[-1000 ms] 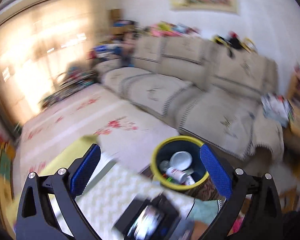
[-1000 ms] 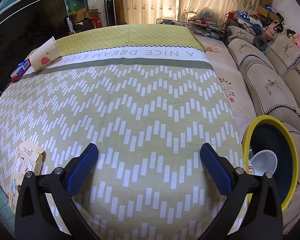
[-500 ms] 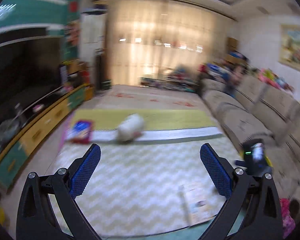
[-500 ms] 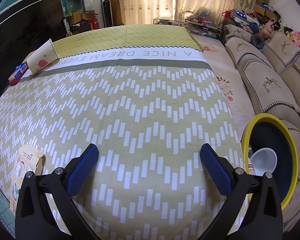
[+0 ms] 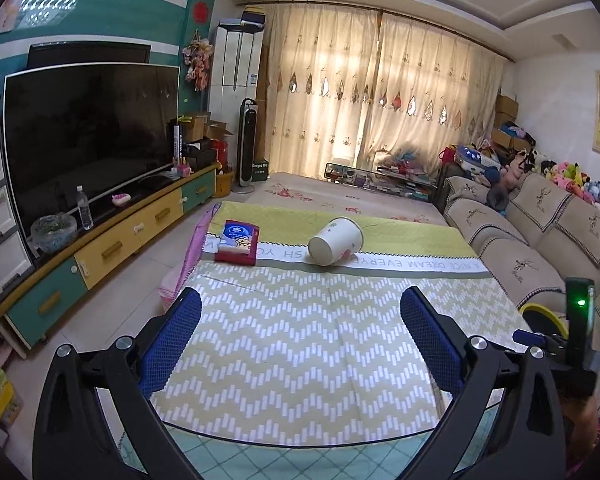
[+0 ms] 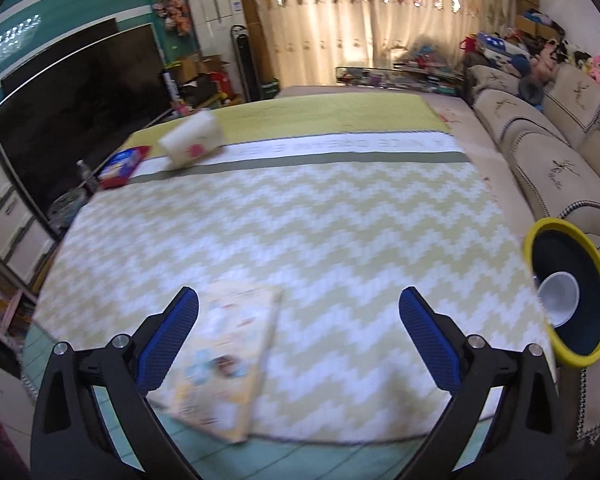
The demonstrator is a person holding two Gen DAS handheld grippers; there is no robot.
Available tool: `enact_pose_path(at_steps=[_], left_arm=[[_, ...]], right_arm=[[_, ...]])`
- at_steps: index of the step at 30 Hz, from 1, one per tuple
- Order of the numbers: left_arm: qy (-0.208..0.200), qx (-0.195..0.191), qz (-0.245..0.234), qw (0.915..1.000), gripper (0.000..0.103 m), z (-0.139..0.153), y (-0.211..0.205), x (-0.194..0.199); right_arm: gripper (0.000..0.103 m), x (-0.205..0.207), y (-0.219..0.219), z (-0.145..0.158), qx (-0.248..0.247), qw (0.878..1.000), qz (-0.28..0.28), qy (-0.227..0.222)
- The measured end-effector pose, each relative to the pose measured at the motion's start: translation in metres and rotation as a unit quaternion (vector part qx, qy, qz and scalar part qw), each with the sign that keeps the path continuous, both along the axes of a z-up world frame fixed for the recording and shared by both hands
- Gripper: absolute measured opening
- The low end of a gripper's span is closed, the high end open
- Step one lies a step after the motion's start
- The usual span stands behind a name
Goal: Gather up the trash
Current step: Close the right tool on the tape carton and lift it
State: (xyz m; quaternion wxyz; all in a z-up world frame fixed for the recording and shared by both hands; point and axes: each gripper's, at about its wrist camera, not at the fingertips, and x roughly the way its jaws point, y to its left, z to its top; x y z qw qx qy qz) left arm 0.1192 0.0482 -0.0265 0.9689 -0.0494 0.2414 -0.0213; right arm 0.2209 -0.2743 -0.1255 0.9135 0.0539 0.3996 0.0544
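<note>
A white paper cup (image 5: 335, 246) lies on its side at the far end of the table, beside a flat red and blue packet (image 5: 237, 242). Both also show in the right wrist view, the cup (image 6: 192, 145) and the packet (image 6: 121, 166). A flat pale carton (image 6: 224, 356) lies at the near table edge, just ahead of my right gripper (image 6: 299, 336), which is open and empty. My left gripper (image 5: 300, 340) is open and empty over the near part of the table. A yellow-rimmed trash bin (image 6: 570, 294) stands at the table's right side with a white cup inside.
The table wears a green and white chevron cloth (image 5: 300, 340). A beige sofa (image 5: 540, 240) runs along the right. A large TV (image 5: 88, 136) on a low cabinet (image 5: 112, 240) stands at the left. Curtains and clutter fill the far end of the room.
My left gripper has swung from over the bin and sofa round to face along the table. My right gripper has turned left, so the carton now lies between its fingers.
</note>
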Motion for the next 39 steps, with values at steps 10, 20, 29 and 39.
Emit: enact_pose_path(at_steps=[10,20,29,39], left_arm=[[-0.011,-0.002,0.003,0.9999,0.098,-0.007,0.018,-0.018],[-0.006,-0.019,0.001,0.9998,0.098,-0.019,0.030,-0.024],[0.007,-0.021,-0.009,0.9997,0.098,-0.031,0.026,-0.019],[0.019,-0.011,-0.019,0.9996,0.098,-0.033,0.011,-0.009]], right_arm=[[0.085,-0.032,0.043,-0.016,-0.015,1.000,0.001,0.006],[0.076,-0.042,0.058,-0.046,-0.035,0.999,-0.004,0.025],[0.056,-0.047,0.054,-0.049,-0.048,0.999,-0.026,-0.002],[0.055,-0.045,0.045,-0.045,-0.040,0.999,-0.017,-0.010]])
